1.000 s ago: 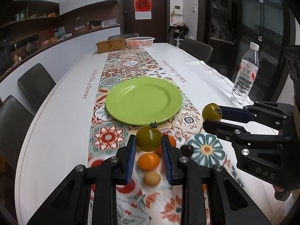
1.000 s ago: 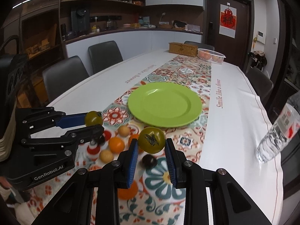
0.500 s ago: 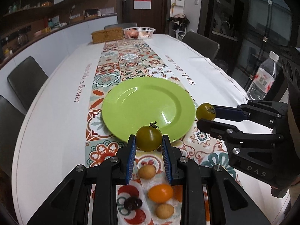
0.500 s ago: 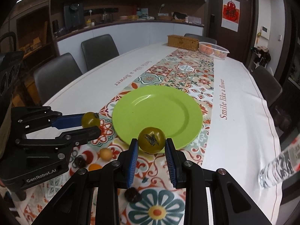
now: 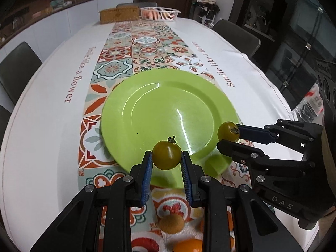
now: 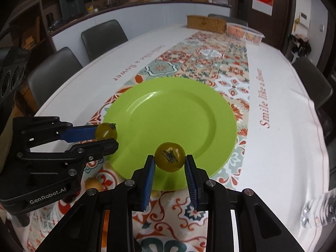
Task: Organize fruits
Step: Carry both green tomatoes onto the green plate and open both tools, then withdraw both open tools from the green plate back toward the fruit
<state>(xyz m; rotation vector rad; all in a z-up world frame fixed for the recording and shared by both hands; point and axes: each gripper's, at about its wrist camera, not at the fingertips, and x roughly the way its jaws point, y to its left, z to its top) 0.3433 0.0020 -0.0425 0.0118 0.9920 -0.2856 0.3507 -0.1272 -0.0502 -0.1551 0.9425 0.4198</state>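
Now | both tongs moved over plate rim | each clamps 1 green tomato

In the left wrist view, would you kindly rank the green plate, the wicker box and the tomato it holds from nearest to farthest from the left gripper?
1. Tomato, clamped in the left gripper.
2. Green plate, just ahead on the patterned runner.
3. Wicker box, at the table's far end, left of the white basket.
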